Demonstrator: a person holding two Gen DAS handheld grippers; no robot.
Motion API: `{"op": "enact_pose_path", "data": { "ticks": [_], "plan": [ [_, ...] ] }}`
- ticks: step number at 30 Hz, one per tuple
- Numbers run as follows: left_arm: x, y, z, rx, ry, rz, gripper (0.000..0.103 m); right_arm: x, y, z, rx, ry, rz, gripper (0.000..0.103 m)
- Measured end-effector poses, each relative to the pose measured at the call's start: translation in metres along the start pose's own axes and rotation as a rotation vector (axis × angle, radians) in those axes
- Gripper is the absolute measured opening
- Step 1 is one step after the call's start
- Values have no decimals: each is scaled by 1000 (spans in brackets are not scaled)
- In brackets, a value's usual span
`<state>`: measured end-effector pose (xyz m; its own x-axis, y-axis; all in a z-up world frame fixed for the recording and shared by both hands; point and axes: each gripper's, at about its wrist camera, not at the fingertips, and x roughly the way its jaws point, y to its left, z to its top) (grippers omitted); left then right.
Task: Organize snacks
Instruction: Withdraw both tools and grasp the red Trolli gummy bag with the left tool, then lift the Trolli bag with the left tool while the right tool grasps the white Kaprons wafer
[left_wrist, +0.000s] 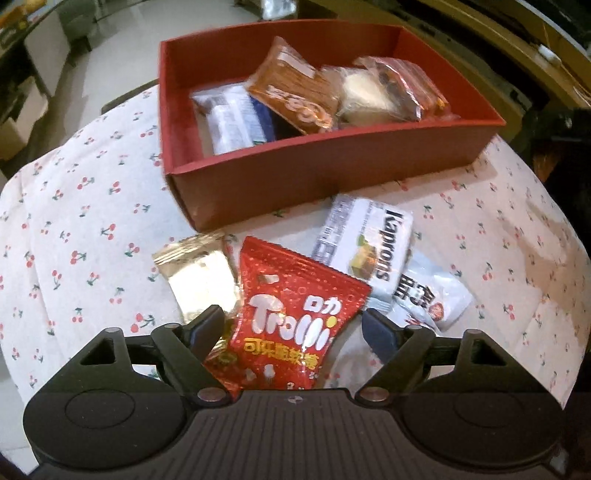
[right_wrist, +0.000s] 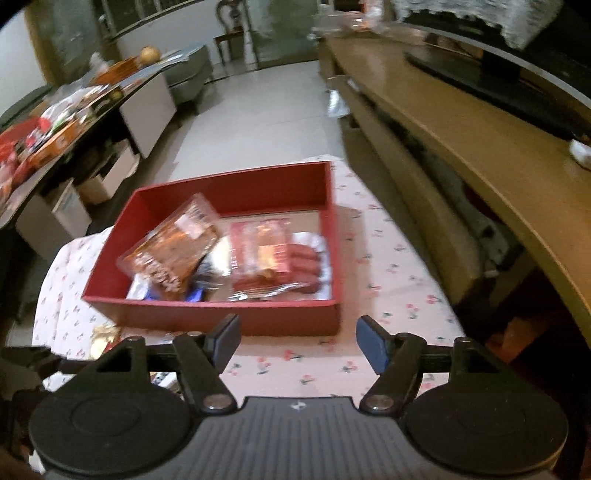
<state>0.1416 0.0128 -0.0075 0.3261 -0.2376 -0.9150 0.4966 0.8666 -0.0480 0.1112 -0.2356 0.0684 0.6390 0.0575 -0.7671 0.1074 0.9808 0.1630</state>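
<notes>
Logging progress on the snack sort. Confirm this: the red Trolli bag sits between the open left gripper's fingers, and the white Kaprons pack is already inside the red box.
Not quite. The Kaprons pack is not in the red box; it lies on the cherry-print cloth in front of it, as the left wrist view shows. The Trolli bag does sit between the open left gripper's fingers.

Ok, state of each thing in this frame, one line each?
Left gripper: open, jaws straddling the Trolli bag, not closed.
Right gripper: open, empty.
Trolli bag: on the cloth, outside the box.
Kaprons pack: on the cloth, outside the box.
Gold packet: on the cloth, outside the box.
Red box: lidless, partly filled with snacks.
</notes>
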Motion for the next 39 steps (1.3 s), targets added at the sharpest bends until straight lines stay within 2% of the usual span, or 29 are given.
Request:
{"op": "enact_pose_path", "data": {
  "ticks": [3,7,10,15,22,29,30,32,33,38,39],
  "plan": [
    [4,-5,-3,31,13,11,87,-1,-14,2,33,-7,-15,86],
    [9,-11,0,55,17,43,88,15,-27,3,57,27,-70,86],
    [9,-11,-1,45,14,35,75,23,-35,0,66,57,-90,86],
    [2,-11,-4,45,7,14,61,10,-39,1,113,19,-50,86],
    [-9,6,-20,-31,9,29,59,23,18,-8,-48,80,36,86],
    [-36,40,-39,-175,-20,4,58,45,70,-25,-142,168,118,86],
    [-39,43,-41,-189,-22,-2,57,49,77,-27,-145,181,133,86],
    [-38,43,-45,-205,-8,-9,45,56,90,-31,-148,198,150,86],
    [-36,42,-47,-205,5,-12,44,61,96,-32,-146,207,157,86],
    [-29,32,-45,-191,21,1,52,85,116,-35,-89,257,170,86],
    [-28,31,-43,-193,18,7,58,89,119,-36,-82,260,168,86]
  ]
}}
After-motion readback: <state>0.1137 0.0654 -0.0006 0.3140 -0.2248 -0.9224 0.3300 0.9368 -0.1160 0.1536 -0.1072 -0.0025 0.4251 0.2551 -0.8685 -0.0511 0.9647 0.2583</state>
